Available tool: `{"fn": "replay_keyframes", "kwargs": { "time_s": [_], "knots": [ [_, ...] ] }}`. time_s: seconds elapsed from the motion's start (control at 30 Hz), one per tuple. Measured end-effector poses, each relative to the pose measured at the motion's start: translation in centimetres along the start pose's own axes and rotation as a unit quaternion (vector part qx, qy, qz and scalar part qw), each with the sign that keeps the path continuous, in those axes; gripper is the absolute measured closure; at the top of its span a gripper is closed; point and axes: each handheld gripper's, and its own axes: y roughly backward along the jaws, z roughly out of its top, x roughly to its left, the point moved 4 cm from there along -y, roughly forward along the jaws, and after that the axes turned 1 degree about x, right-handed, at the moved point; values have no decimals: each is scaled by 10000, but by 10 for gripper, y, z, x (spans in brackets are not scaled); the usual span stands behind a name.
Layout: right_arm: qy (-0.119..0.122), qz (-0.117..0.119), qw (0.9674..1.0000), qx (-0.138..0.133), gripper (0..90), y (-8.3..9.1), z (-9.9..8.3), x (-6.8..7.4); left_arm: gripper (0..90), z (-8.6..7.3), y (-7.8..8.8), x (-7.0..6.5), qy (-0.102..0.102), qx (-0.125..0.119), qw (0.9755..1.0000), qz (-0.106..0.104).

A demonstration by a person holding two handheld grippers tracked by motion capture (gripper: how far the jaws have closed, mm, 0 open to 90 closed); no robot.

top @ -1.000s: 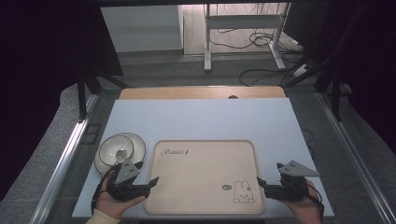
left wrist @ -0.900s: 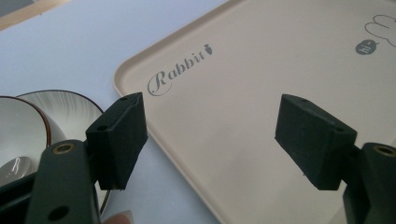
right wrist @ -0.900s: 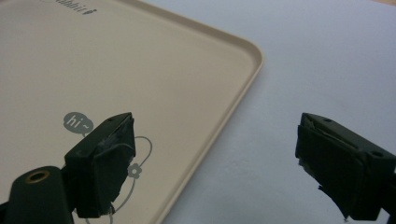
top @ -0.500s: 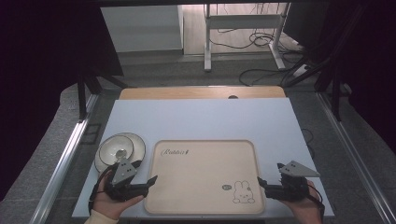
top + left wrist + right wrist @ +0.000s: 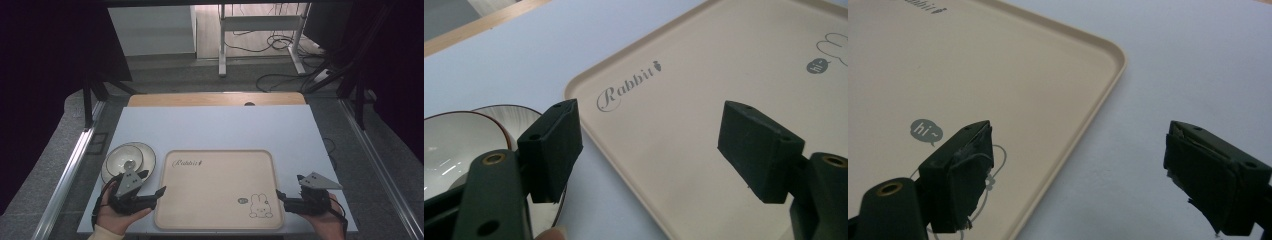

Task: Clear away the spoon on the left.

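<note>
Two black claws flank the beige rectangular plastic tray [image 5: 215, 187] on the pale surface [image 5: 210, 127]: left claw [image 5: 159, 191] and right claw [image 5: 278, 195], both spread apart, holding nothing.

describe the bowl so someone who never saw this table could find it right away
On the pale blue table, look left of the big beige tray. There, just beyond the left gripper, sits the bowl, seemingly resting on a plate. It is the one round, glossy white thing with a dark rim; the tray is flat, rectangular and printed with a rabbit.
</note>
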Motion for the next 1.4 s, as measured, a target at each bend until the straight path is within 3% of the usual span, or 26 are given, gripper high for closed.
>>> {"fn": "replay_keyframes", "kwargs": {
  "time_s": [0.67, 1.23, 1.4],
  "knots": [
    [-8, -11, 10000, 28, 130, -1, -1, 1, 256, 8, 21, 13, 105, -130, 9996, 236],
    [7, -45, 10000, 68, 130, -2, -1, 0, 257, 7, 44, 38, 360, -310, 9964, 697],
    [3, -61, 10000, 79, 130, -2, -1, 0, 258, 4, 48, 45, 413, -247, 9956, 810]
  ]
}}
